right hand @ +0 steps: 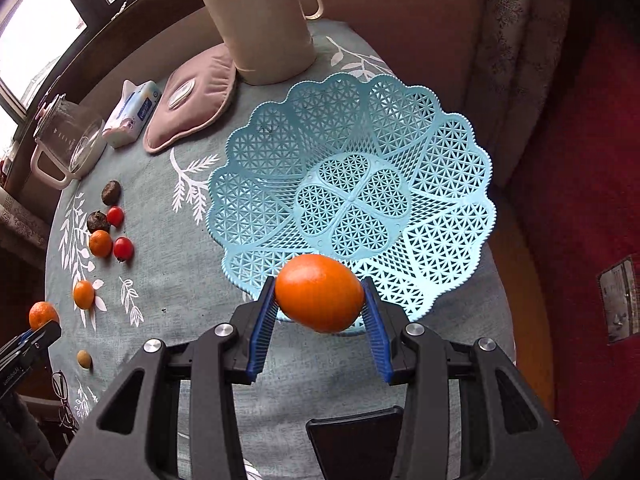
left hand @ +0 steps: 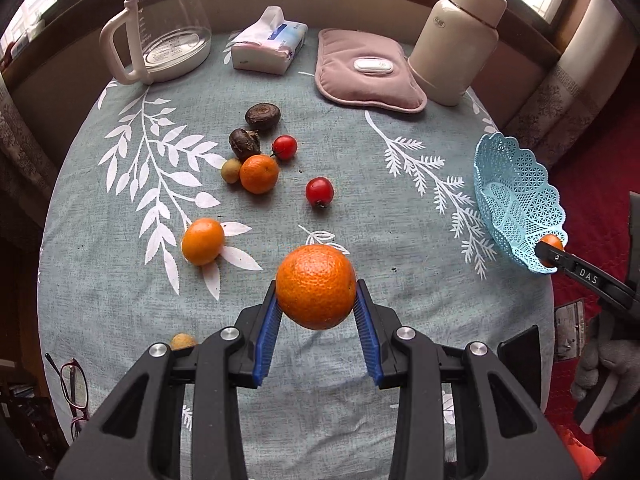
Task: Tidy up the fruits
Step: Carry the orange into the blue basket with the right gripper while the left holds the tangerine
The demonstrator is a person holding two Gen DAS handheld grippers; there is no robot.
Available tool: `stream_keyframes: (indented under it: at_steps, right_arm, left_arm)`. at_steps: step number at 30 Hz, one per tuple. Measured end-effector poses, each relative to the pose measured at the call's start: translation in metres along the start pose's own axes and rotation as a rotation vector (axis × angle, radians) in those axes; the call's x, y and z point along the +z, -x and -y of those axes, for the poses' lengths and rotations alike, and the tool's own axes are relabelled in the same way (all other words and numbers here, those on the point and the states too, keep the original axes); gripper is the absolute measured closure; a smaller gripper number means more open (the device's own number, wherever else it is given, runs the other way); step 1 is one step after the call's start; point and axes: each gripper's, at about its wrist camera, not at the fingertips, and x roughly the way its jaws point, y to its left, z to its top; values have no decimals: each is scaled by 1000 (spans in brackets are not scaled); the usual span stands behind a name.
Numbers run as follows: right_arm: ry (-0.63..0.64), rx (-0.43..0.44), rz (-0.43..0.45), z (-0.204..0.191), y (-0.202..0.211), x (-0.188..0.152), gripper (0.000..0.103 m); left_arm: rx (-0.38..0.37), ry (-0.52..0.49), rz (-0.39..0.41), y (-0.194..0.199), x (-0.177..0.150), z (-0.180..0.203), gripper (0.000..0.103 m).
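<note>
My left gripper (left hand: 316,294) is shut on a round orange (left hand: 316,286), lifted above the tablecloth. My right gripper (right hand: 319,300) is shut on a smoother oval orange (right hand: 320,298), hovering at the near rim of the empty blue lattice basket (right hand: 420,184). In the left wrist view the basket (left hand: 516,200) sits at the table's right edge with the right gripper (left hand: 550,248) beside it. On the cloth lie two small oranges (left hand: 259,173) (left hand: 203,241), two red fruits (left hand: 319,191) (left hand: 284,146), two dark brown fruits (left hand: 262,116) and two small yellowish ones (left hand: 231,170).
At the back stand a glass kettle (left hand: 160,24), a tissue pack (left hand: 270,42), a pink padded warmer (left hand: 368,70) and a cream thermos jug (left hand: 456,40). Red-framed glasses (left hand: 74,392) lie at the near left edge. A dark phone (right hand: 356,440) lies near me.
</note>
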Motion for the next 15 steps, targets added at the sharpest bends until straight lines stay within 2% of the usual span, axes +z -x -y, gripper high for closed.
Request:
stream_keyframes:
  at_steps: [9,12,15]
  right_arm:
    - [45,-6,-4,14,-13,13,59]
    - [51,-7,21,17,-8,15,47]
    - [41,-3,46,23,0,17,45]
  left_arm:
    - [21,21,28,4,-1,27,67]
    - [21,13,31,4,2,36,67]
    - [16,-7,25,2,5,48,67]
